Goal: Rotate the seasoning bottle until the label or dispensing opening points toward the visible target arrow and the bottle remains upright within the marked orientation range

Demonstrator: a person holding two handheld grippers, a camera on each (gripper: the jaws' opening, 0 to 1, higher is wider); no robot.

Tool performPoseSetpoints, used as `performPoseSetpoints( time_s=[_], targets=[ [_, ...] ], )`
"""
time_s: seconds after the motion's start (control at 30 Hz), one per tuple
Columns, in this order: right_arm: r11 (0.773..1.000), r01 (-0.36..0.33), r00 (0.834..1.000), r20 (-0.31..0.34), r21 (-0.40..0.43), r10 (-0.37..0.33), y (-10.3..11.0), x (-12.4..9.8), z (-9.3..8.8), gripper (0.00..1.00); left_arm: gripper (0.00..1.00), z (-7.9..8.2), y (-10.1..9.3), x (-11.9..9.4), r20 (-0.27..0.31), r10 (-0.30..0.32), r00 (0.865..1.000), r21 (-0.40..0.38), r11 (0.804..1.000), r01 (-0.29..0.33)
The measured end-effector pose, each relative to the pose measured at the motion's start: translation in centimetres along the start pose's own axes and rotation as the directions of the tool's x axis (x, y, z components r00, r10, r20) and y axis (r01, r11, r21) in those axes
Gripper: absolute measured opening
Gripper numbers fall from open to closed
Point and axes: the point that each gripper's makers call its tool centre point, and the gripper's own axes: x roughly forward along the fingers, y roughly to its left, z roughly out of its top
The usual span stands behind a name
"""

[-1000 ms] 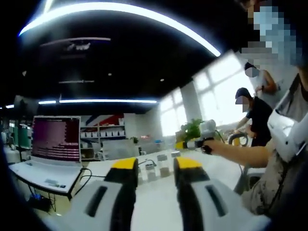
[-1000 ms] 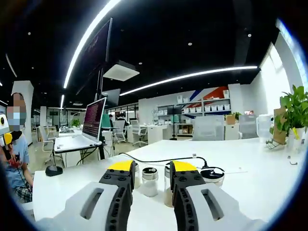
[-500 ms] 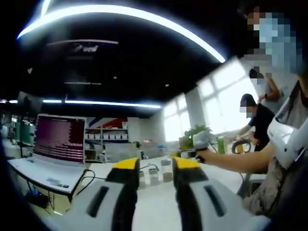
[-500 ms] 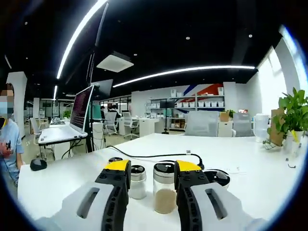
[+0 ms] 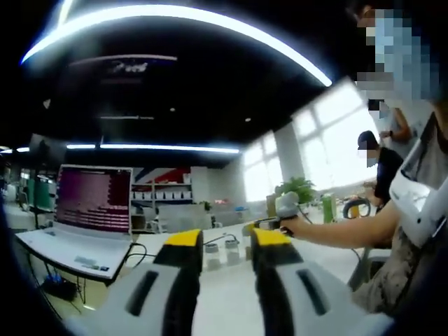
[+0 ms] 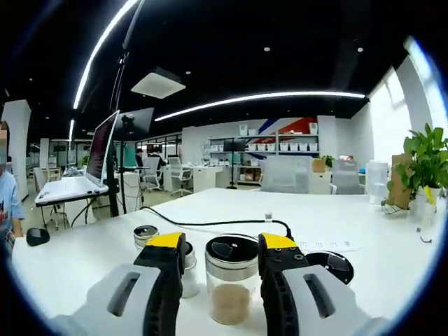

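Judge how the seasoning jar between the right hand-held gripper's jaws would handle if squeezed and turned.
The seasoning jar looks like clear glass, so probably rigid, smooth and somewhat slippery. It is only partly filled with brownish powder, so likely light. Its round body should rotate easily on the white table, though an off-centre push could tip it.

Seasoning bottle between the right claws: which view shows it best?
Right gripper view: the seasoning bottle stands upright, close and sharp between the open right claw, brown contents and dark lid visible. Left gripper view shows only small, blurred bottles far off on the table.

Open-plan office: dark ceiling (image 6: 280, 35) with curved light strips (image 6: 266, 96), bright windows (image 5: 329, 140) at right, far shelving (image 6: 280, 148), white table (image 6: 224, 210), office chairs (image 6: 178, 178).
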Motion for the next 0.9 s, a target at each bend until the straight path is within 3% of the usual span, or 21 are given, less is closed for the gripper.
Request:
performPoseSetpoints(
  time_s=[0.2, 0.3, 0.43, 0.57, 0.67, 0.9],
  targets=[
    [0.998, 0.032, 0.999, -0.001, -0.056, -0.033, -0.1, 0.6, -0.2, 0.48, 0.28, 0.1, 0.2, -0.1, 0.003, 0.002, 1.0, 0.004, 1.0, -0.002],
    [0.998, 0.054, 0.999, 0.006, -0.031, -0.054, -0.8, 1.2, -0.2, 0.49, 0.28, 0.1, 0.4, -0.2, 0.009, 0.005, 1.0, -0.004, 1.0, -0.005],
    [0.998, 0.056, 0.998, 0.009, -0.027, -0.056, -1.2, 2.4, -0.3, 0.47, 0.28, 0.0, 0.6, -0.3, 0.004, 0.013, 1.0, 0.001, 1.0, -0.013],
    [0.993, 0.086, 0.996, -0.004, -0.083, -0.086, -1.4, 3.0, -0.5, 0.47, 0.28, 0.2, 0.9, -0.5, 0.008, 0.019, 1.0, 0.001, 1.0, -0.019],
    [0.992, 0.104, 0.995, 0.002, -0.064, -0.104, -2.0, 3.6, -0.3, 0.46, 0.28, 0.3, 1.1, -0.5, 0.01, 0.022, 1.0, -0.001, 1.0, -0.022],
    [0.989, 0.136, 0.989, -0.047, -0.065, -0.139, -2.0, 3.1, -1.4, 0.43, 0.28, 0.1, 1.2, -0.4, 0.001, 0.023, 1.0, -0.003, 1.0, -0.023]
  ],
)
